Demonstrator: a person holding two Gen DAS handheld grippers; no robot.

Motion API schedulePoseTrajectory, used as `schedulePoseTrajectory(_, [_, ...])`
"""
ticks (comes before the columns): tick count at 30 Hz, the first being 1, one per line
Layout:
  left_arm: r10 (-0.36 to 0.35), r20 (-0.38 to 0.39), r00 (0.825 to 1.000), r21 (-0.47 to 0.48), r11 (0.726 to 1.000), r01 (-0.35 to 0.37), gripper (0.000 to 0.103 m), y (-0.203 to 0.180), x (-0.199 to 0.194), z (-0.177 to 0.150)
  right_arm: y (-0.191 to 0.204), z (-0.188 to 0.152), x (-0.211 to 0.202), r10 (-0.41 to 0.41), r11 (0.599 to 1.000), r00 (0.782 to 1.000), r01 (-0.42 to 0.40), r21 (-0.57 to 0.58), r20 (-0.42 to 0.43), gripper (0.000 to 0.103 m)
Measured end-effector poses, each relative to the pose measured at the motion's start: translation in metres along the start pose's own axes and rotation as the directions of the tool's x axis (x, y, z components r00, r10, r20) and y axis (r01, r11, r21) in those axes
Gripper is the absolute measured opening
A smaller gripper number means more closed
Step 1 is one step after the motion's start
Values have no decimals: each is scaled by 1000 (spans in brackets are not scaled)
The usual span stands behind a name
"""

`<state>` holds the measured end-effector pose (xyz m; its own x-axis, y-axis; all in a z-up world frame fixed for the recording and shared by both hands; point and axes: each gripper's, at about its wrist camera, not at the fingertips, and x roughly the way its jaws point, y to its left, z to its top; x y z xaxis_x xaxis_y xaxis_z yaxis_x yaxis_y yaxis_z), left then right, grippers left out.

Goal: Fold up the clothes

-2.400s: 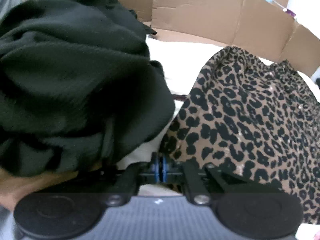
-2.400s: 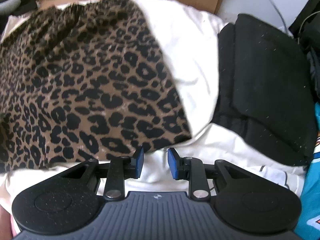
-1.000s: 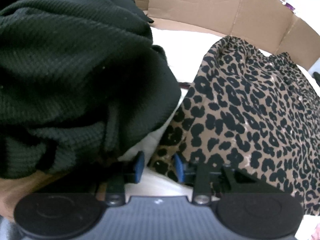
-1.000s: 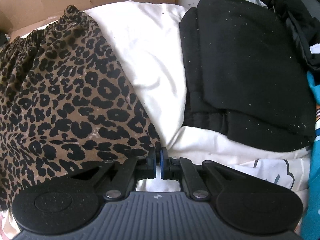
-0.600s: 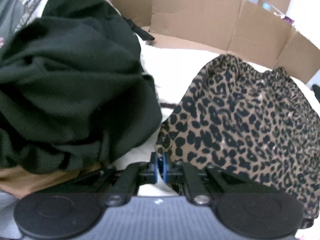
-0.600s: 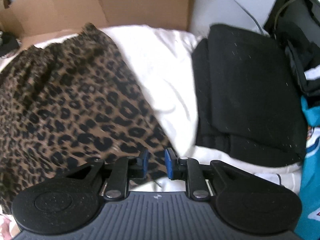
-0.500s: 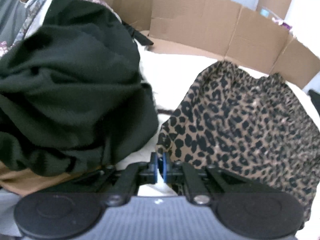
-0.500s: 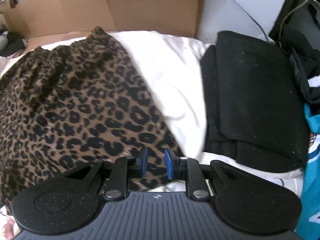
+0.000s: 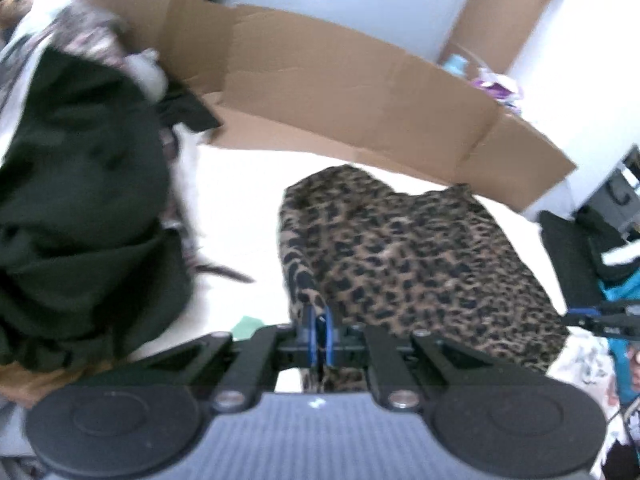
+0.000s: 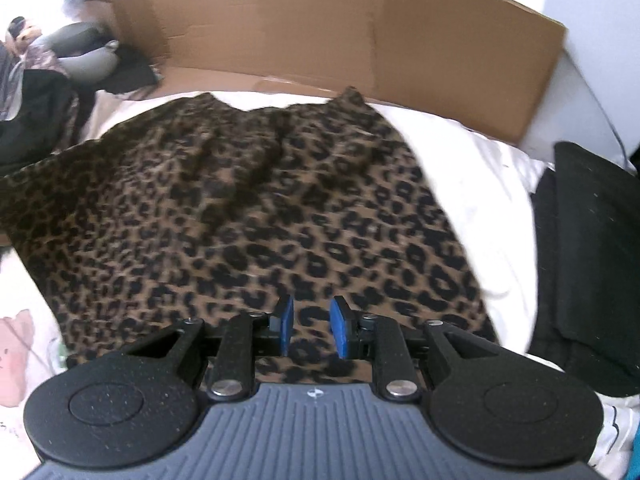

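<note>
My left tool (image 9: 317,330) is clamped on a corner of the leopard-print garment (image 9: 404,252), which lies spread in front of the cardboard box (image 9: 340,92). My right tool (image 10: 310,326) hangs over the garment's near hem, jaws opening, nothing pinched. Fabric looks thin, limp, likely slippery: grip hem corners, not mid-panel.

The skirt (image 10: 248,208) lies on the sheet (image 10: 480,184), before the cardboard (image 10: 360,32).

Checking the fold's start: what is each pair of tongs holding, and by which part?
Left tongs pinch the leopard-print garment at its near corner. Right tongs are opening and hold nothing.
</note>
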<state>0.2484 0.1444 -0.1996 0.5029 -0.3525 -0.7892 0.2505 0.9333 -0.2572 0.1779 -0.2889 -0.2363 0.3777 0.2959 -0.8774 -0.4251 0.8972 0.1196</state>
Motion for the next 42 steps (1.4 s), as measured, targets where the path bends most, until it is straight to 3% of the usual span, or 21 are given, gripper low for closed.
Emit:
schedulePoseTrajectory(6, [-34, -9, 999, 30, 999, 35, 5, -38, 4, 11, 26, 18, -11, 40, 999, 999, -40, 13, 21, 35])
schedulePoseTrajectory(12, [-74, -62, 995, -55, 996, 70, 5, -66, 21, 23, 51, 27, -23, 67, 998, 994, -68, 6, 91, 40])
schedulePoseTrajectory(24, [-127, -128, 984, -48, 991, 122, 5, -131, 41, 44, 108, 40, -17, 266, 963, 953, -256, -83, 142, 40])
schedulePoseTrajectory(30, [-144, -156, 977, -26, 990, 141, 5, -161, 47, 50, 104, 36, -17, 315, 949, 935, -306, -76, 162, 40])
schedulePoseTrajectory(42, [-188, -210, 959, -22, 982, 187, 5, -196, 63, 43, 81, 24, -16, 317, 944, 919, -329, 14, 235, 46])
